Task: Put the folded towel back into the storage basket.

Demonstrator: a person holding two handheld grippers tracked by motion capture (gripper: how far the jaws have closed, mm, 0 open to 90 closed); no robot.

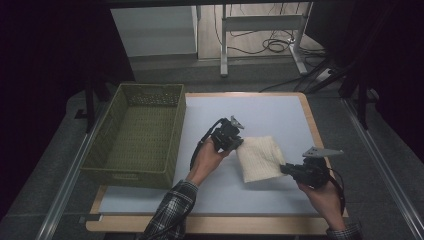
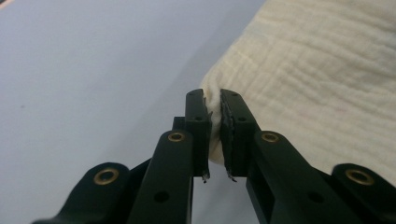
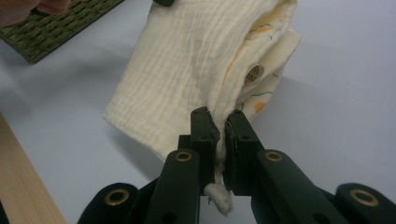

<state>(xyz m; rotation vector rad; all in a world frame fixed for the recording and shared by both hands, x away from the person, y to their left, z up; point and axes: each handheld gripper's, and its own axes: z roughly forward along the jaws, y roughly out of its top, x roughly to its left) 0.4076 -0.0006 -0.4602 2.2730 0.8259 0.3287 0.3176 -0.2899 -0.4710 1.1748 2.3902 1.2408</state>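
Observation:
A folded cream muslin cloth (image 1: 259, 159) hangs a little above the white mat (image 1: 260, 112), held at two corners. My left gripper (image 1: 238, 145) is shut on the cloth's upper left corner; in the left gripper view the jaws pinch the cloth (image 2: 317, 74) edge at my left gripper (image 2: 215, 100). My right gripper (image 1: 283, 169) is shut on the lower right corner. In the right gripper view my right gripper (image 3: 219, 119) clamps the cloth (image 3: 187, 70), whose inner folds show an orange and yellow print.
A green woven basket (image 1: 172, 135) stands on the left of the table, seen also as the basket (image 3: 51, 28) at top left of the right gripper view. The wooden table edge (image 1: 312, 125) frames the mat. Desk legs and cables lie on the floor beyond.

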